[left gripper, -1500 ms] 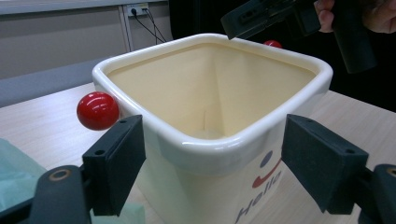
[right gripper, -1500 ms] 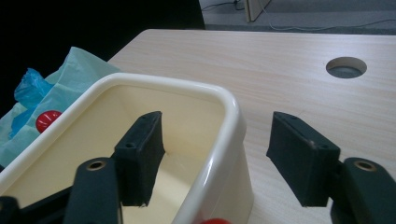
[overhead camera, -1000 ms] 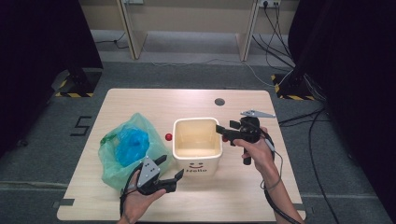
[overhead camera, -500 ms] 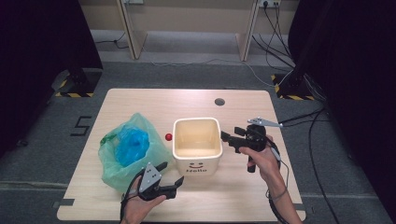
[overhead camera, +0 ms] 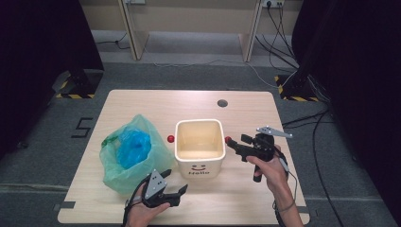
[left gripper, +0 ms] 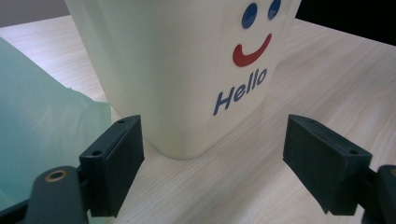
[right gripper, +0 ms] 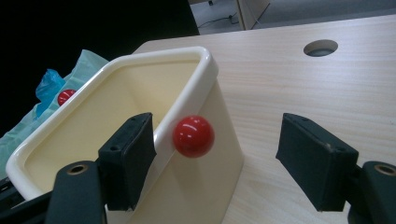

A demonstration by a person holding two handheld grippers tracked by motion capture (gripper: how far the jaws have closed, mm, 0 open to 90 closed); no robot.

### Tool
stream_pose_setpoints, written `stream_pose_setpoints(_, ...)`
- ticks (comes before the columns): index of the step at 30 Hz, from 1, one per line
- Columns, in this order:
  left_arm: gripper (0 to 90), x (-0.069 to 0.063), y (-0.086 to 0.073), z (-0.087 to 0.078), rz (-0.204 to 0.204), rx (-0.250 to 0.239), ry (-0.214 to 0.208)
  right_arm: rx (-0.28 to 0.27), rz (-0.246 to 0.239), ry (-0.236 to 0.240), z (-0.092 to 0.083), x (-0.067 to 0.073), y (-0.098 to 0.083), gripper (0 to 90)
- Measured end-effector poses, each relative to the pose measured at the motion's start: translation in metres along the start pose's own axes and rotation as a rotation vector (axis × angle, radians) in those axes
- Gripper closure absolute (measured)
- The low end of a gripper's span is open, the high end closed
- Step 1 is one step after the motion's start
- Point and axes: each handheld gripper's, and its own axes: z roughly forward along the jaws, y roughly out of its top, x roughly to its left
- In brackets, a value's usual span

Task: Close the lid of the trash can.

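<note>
A pale wooden worktop (overhead camera: pixel 142 101) with rounded corners stands on a grey carpeted floor (overhead camera: pixel 198 75). A round cable hole (overhead camera: pixel 222 102) is cut near its far edge, beyond the fingers. On the floor to the left of the worktop a dark figure five (overhead camera: pixel 83 126) is marked. Black curtains (overhead camera: pixel 42 47) hang at both sides, leaving those parts of the room dark. At the foot of each curtain stands a black base edged with yellow-and-black hazard tape (overhead camera: pixel 75 90). At the far side stand light wooden furniture legs (overhead camera: pixel 132 28), and black cables (overhead camera: pixel 279 33) trail across the floor from a wall socket (overhead camera: pixel 269 3). The light is even and soft.
</note>
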Motion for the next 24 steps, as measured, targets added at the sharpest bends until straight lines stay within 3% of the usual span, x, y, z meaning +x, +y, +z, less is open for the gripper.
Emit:
stream_pose_setpoints(12,19.6,0.004,-0.005,0.005,0.005,0.035,0.0,0.013,0.005,0.01,-0.006,-0.001,-0.014,23.9)
stream_pose_setpoints(24,19.6,0.008,-0.008,0.009,0.028,0.086,0.006,0.032,0.021,-0.024,-0.016,-0.007,-0.032,22.9)
